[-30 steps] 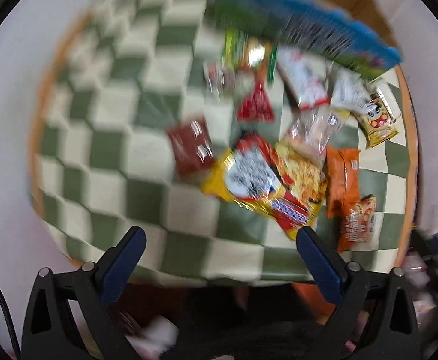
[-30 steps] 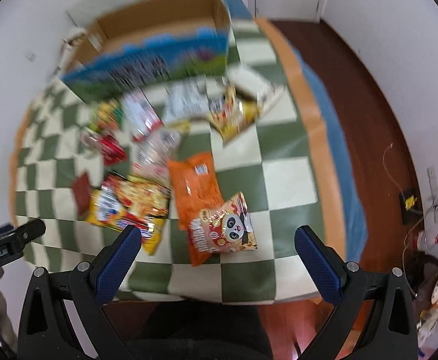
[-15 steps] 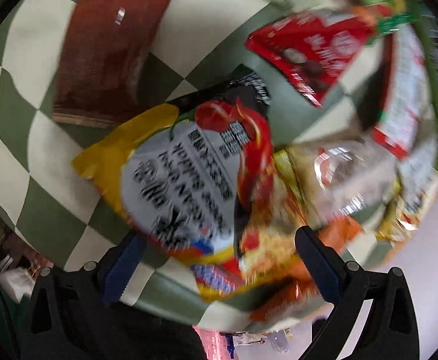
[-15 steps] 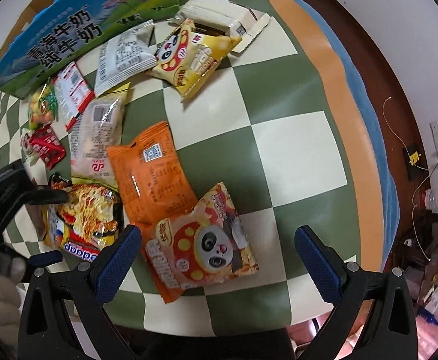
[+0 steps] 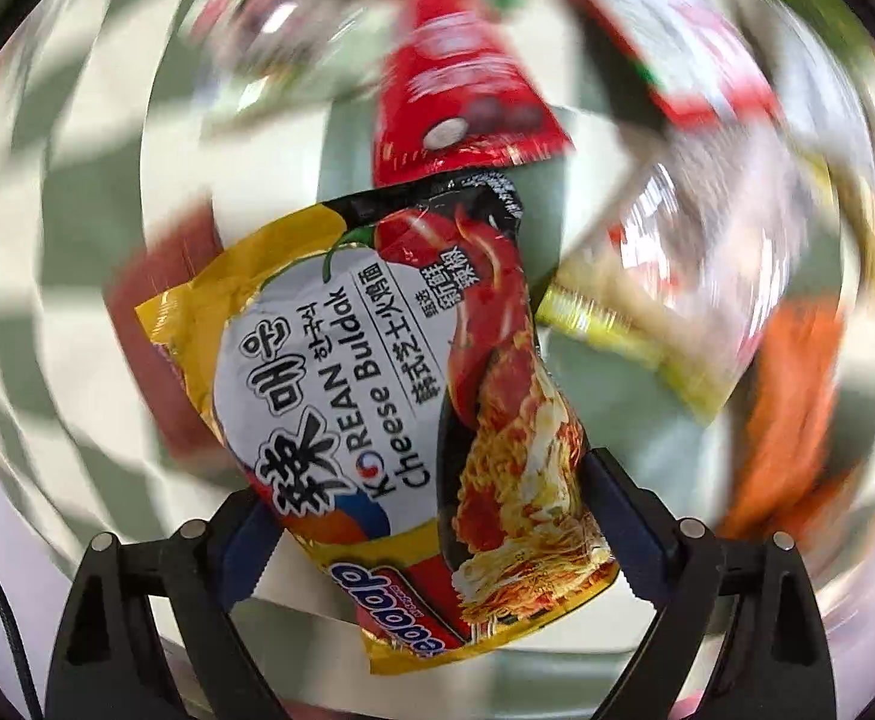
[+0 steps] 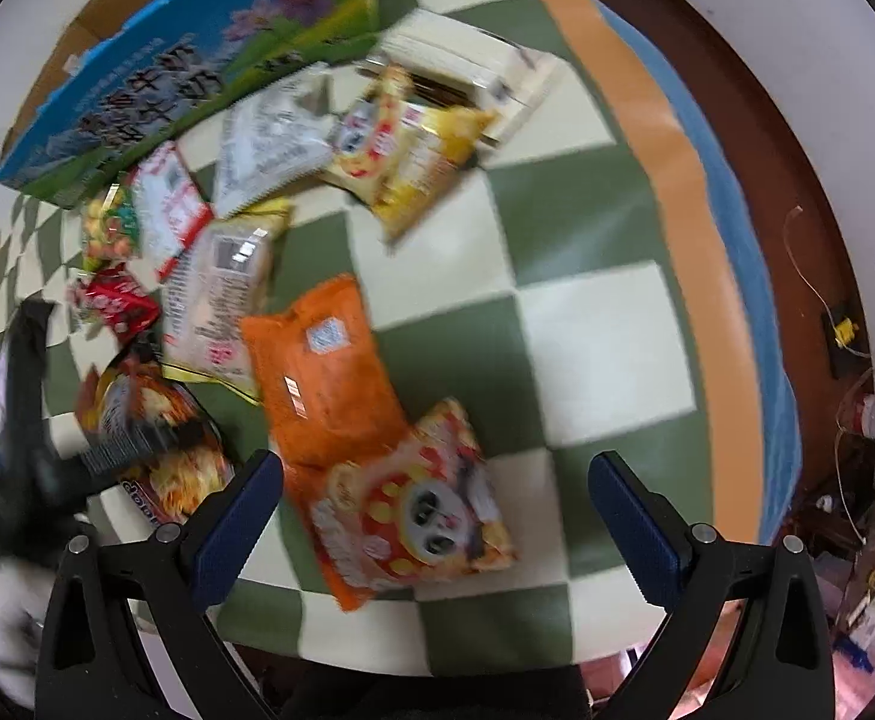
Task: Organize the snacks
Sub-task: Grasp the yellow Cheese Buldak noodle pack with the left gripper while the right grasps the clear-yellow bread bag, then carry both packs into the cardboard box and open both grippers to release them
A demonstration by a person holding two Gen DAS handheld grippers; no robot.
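Yellow and shiny, the noodle packet [image 5: 389, 408] fills the left wrist view. It sits between the two fingers of the left gripper [image 5: 431, 516]. The jaws have just been closing in on it. Both blue pads [image 5: 617, 516] touch its sides, so the packet is held. You can read "Cheese Buldak" on it. Behind it lie a red packet [image 5: 461, 102] and a brown packet [image 5: 149, 312], all blurry, on the green and white checked cloth [image 5: 77, 180].

The right wrist view shows much more of the tabletop. The right gripper [image 6: 437, 510] is wide open with nothing between its fingers. It hangs over a panda snack bag [image 6: 413, 510] near the front edge of the table. An orange bag [image 6: 323, 372] touches the panda bag. A yellow bag [image 6: 407, 150] and a white bag [image 6: 269, 144] lie farther back. A blue box [image 6: 185, 60] stands at the back left corner. At the left edge you can see the left gripper [image 6: 35, 414] from outside, dark and blurry, on the noodle packet [image 6: 155, 438].
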